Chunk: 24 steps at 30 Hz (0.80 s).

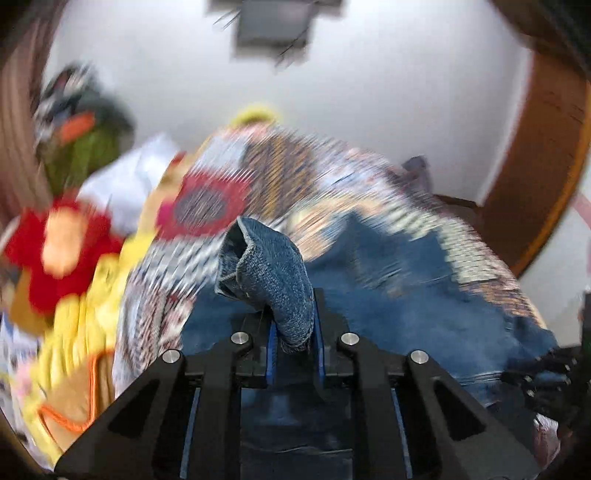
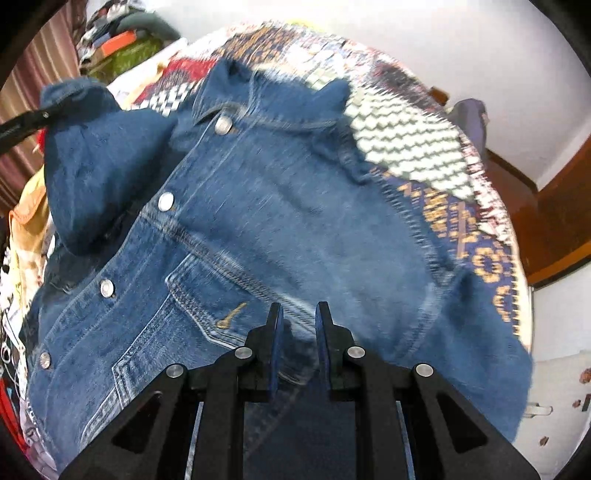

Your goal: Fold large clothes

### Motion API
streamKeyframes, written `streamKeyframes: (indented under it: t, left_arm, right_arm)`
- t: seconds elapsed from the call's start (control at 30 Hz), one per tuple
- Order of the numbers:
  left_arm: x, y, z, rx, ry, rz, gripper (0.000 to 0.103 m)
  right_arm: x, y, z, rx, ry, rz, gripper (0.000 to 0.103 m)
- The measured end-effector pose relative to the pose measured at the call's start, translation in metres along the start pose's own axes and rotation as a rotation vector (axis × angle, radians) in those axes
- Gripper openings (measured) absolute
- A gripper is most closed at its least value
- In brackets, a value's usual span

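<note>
While our left tongs [image 1: 295, 328] clamp a rolled, coarse-woven cuff of the denim jacket [image 2: 258, 221], lifted off the bed, our right tongs [image 2: 299, 332] stand closed above its stitched pocket. Its body lies spread on a zigzag-patterned bedspread [image 2: 406, 147]; bare cloth remains along the jacket's right edge.

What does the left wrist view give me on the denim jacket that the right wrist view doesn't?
Only the left wrist view: the left gripper shut on a bunched fold of denim, plus a red and orange cloth and a dark wall fixture.

Only the right wrist view: the jacket's front, with metal snap buttons, collar and chest pocket; the right gripper is shut, with denim running between its fingers.

Both: the denim jacket lying on a patterned bedspread.
</note>
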<state>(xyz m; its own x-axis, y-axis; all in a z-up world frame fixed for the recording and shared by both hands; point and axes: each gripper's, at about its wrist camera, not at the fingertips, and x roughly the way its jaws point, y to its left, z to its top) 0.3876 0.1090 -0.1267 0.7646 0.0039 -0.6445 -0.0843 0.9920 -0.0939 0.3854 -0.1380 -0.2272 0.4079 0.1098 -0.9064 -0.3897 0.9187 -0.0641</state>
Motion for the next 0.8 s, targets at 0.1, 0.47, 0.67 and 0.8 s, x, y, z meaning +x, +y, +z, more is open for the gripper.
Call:
streamKeyframes:
  t: [0.1,0.47,0.67,0.8]
  left_arm:
    - [-0.012,-0.044,0.014,0.064,-0.022,-0.105,0.015]
    - [0.039,-0.160,-0.051,0.231,0.253,-0.312,0.016]
    - [0.038,-0.195,-0.106,0.402,0.414,-0.372,0.043]
    - [0.017,-0.201,-0.114,0.469,0.395,-0.390,0.049]
  right_arm:
    - [-0.023,-0.016,-0.002,0.048,-0.048,-0.011,0.013]
    - [-0.086,-0.069,-0.038,0.198,-0.135,-0.042,0.013]
    - [-0.090,-0.078,-0.050,0.209,-0.120,-0.067,0.014]
    - [-0.090,-0.074,-0.048,0.210,-0.122,-0.062,0.014]
